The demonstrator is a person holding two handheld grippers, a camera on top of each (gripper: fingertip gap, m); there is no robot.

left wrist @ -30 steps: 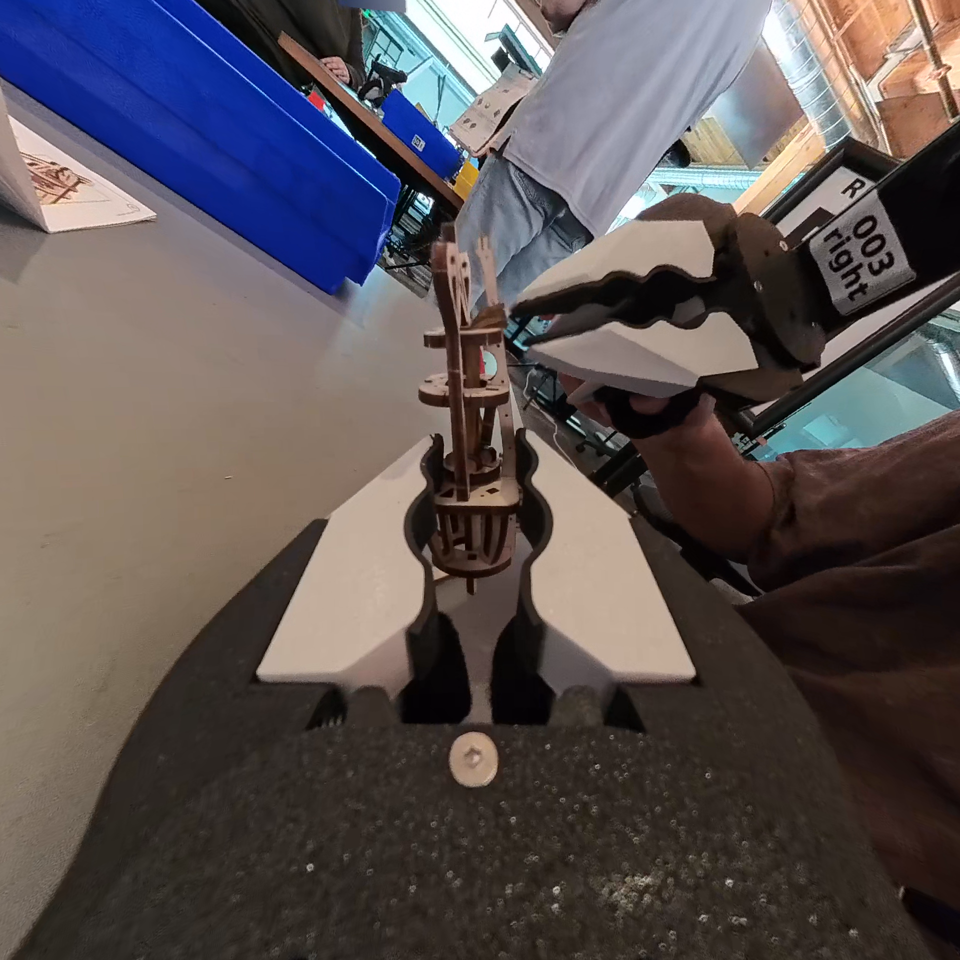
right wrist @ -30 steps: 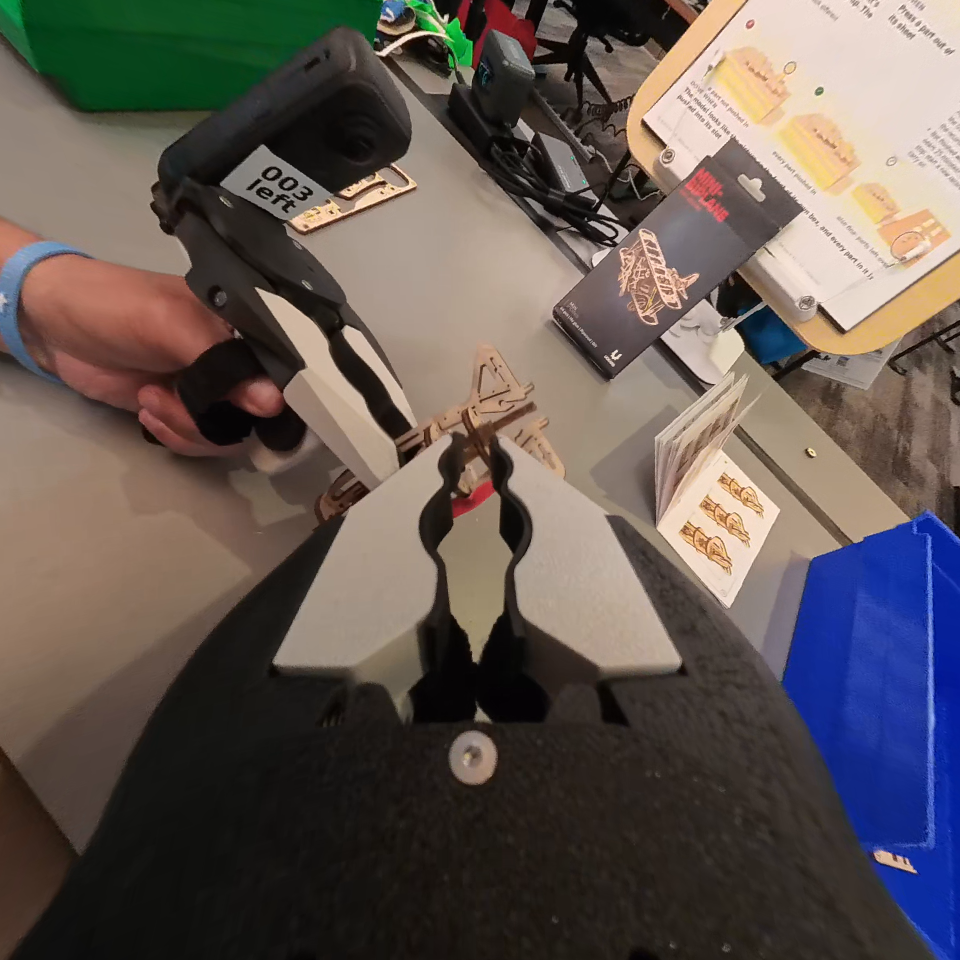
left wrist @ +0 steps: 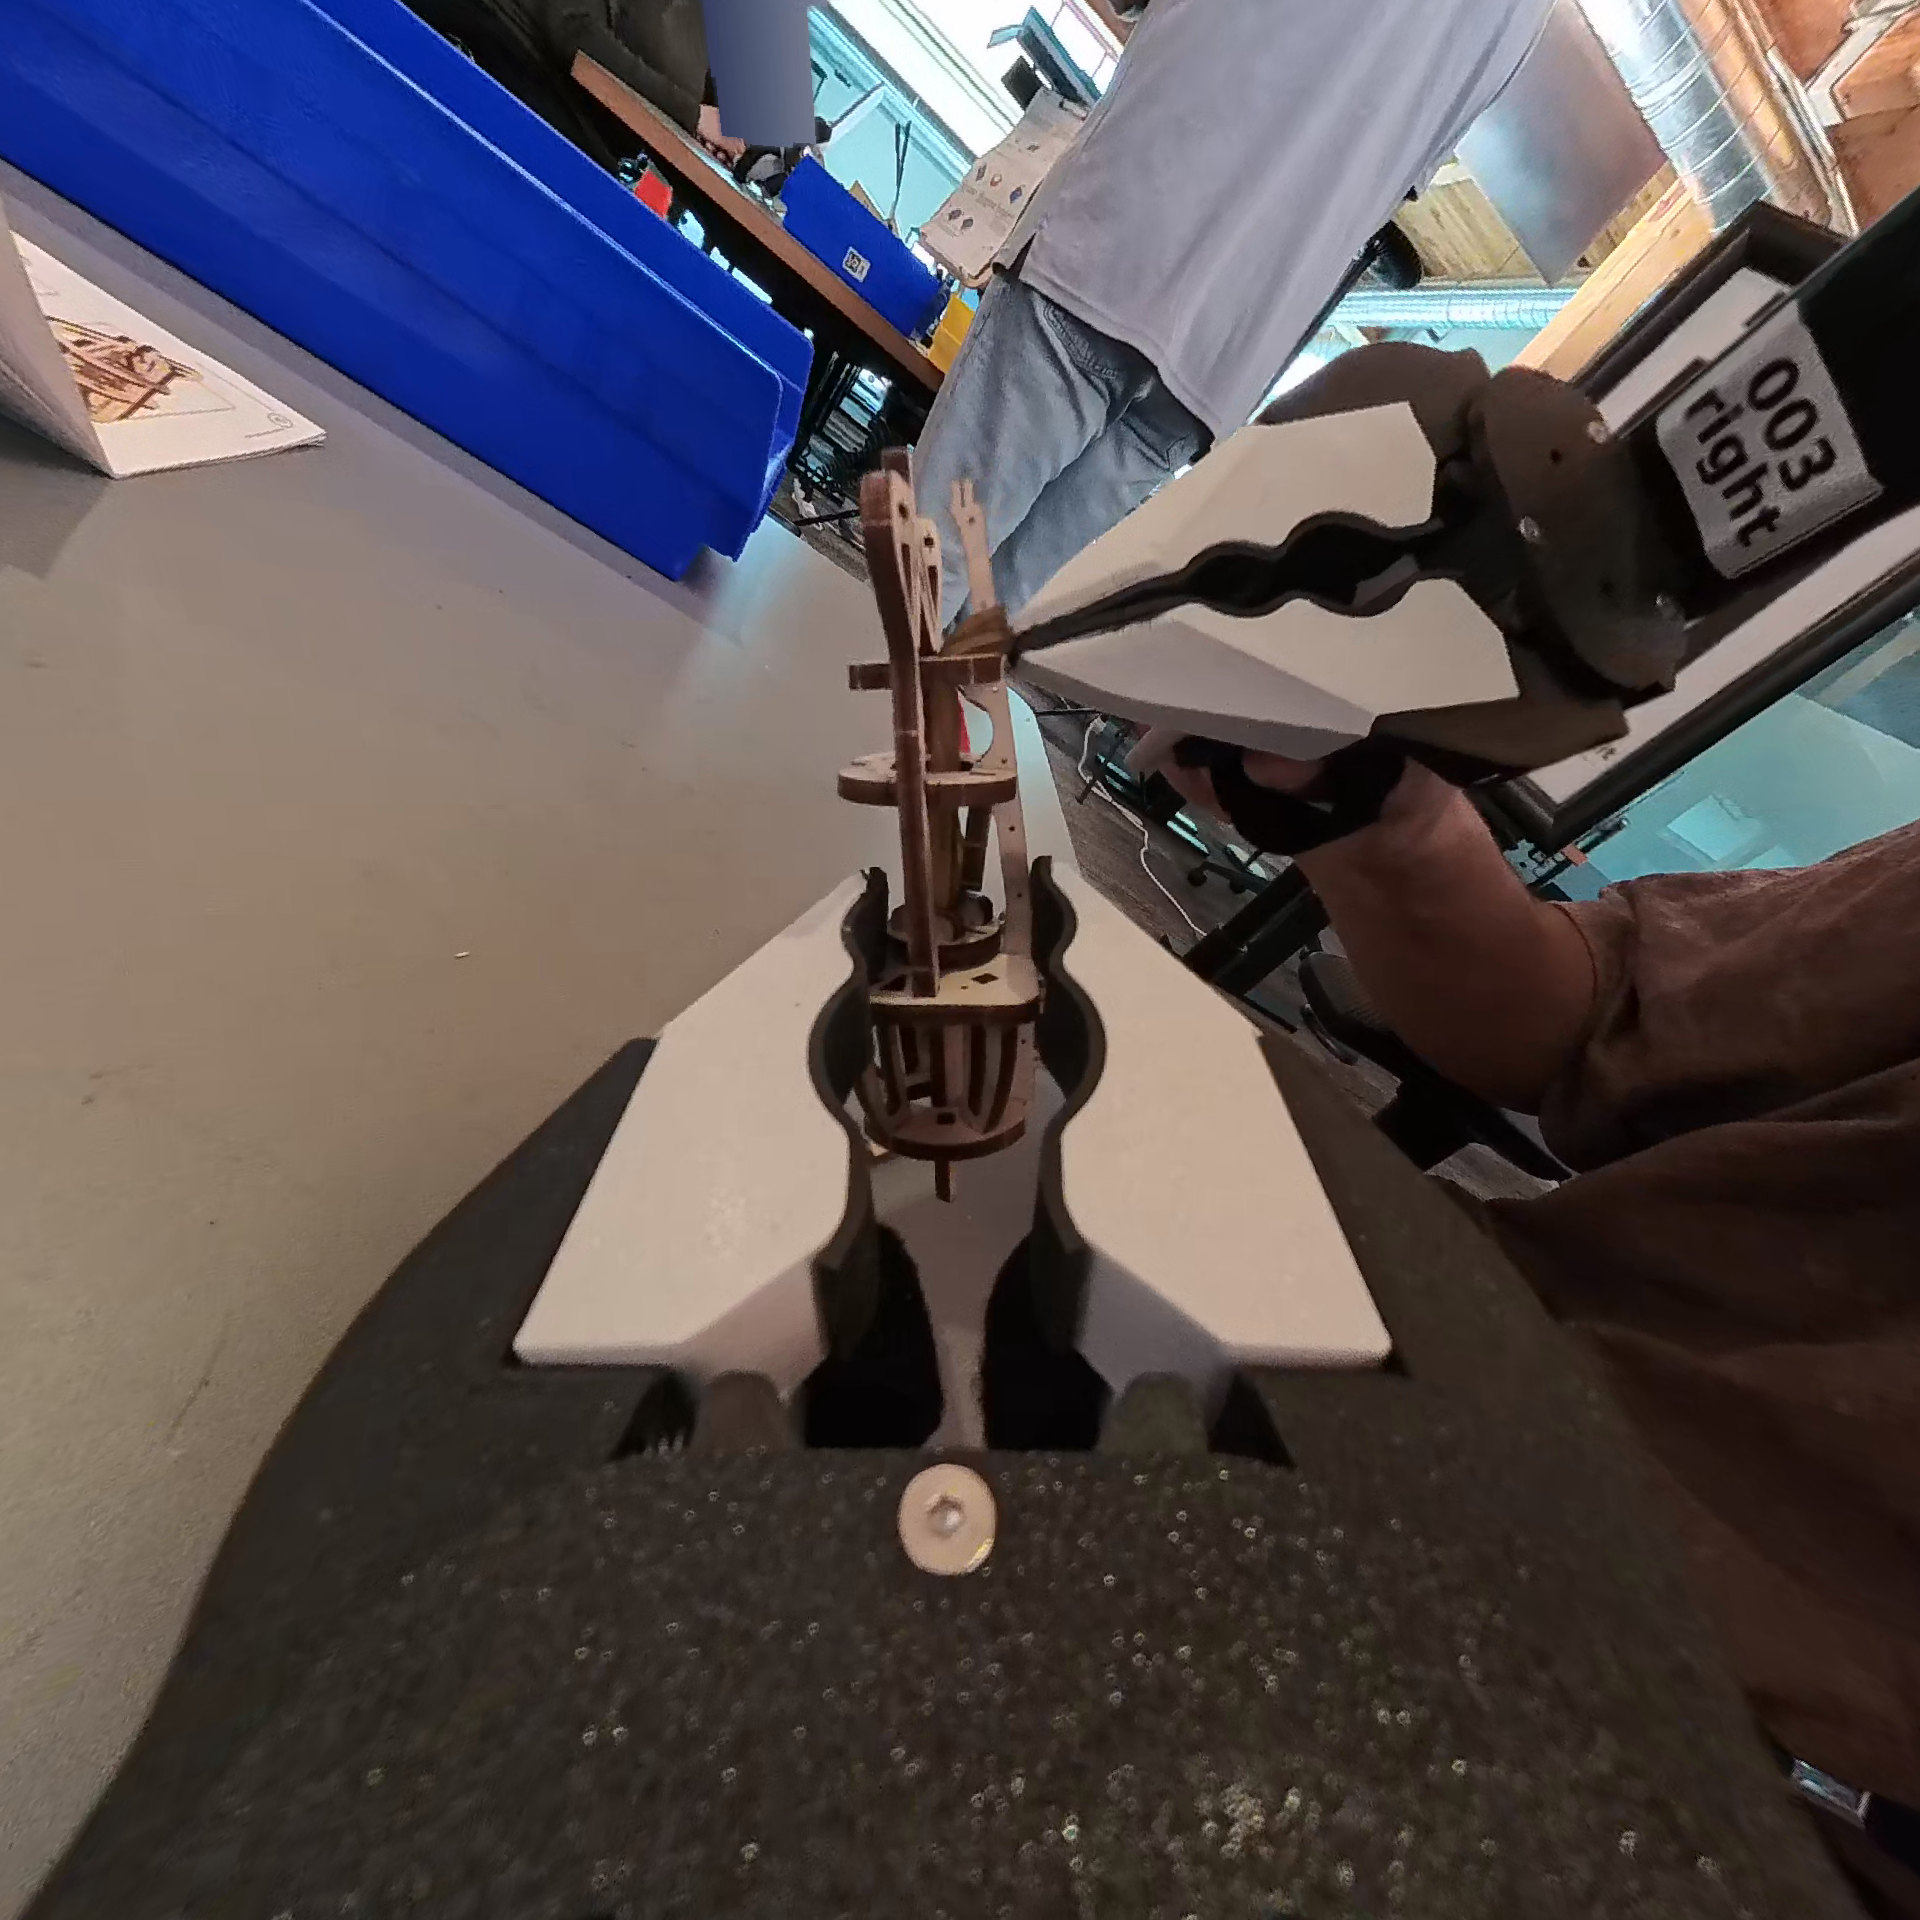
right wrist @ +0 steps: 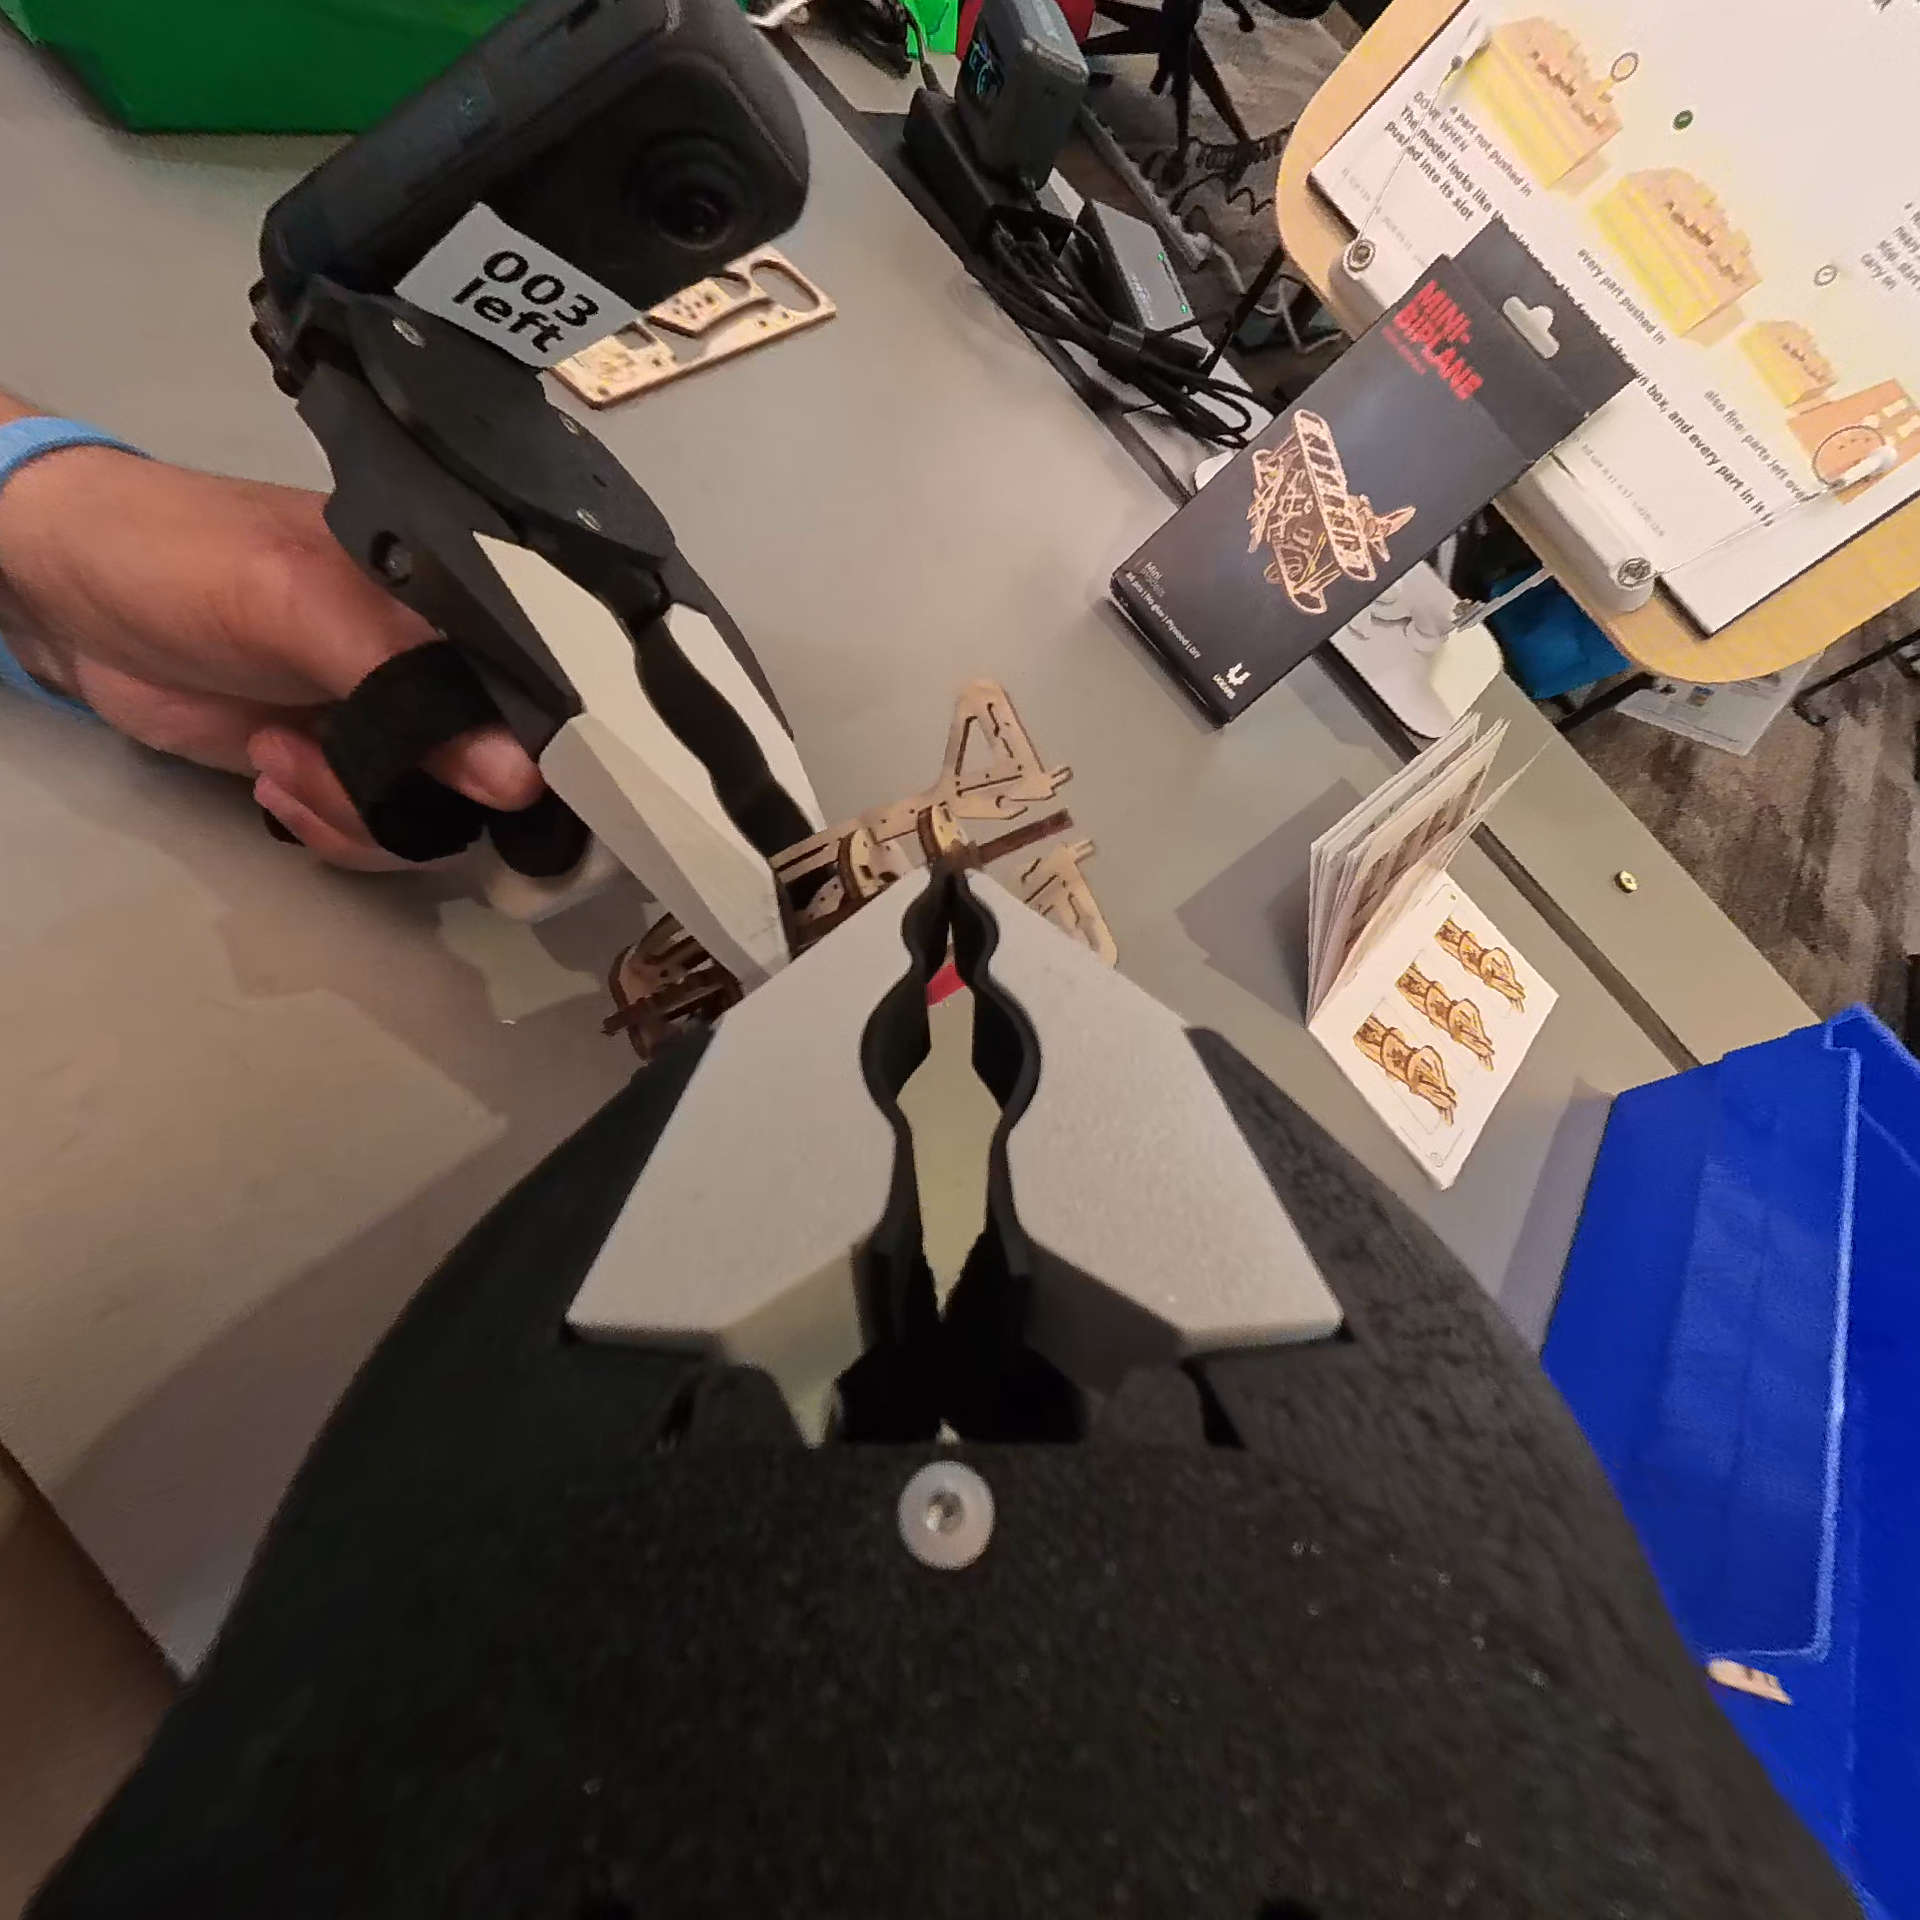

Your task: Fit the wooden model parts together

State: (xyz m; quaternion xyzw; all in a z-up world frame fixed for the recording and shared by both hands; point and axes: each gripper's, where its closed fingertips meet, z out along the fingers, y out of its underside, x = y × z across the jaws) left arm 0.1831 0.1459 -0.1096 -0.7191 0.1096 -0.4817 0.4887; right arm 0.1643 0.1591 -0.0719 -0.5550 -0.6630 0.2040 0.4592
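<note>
Since the earlier frame, the right gripper (right wrist: 951,878) has closed from a slack pinch to fingertips pressed on a thin wooden piece (left wrist: 971,634) at the wooden model's (left wrist: 940,935) upper end. Left gripper (left wrist: 951,997), angled up from the grey table (left wrist: 312,831), clamps the model's cage-like base. Only the right wrist view shows the black kit box (right wrist: 1351,499), folded booklet (right wrist: 1423,935) and spare parts sheet (right wrist: 696,332). The joint being pinched is too small to resolve.
</note>
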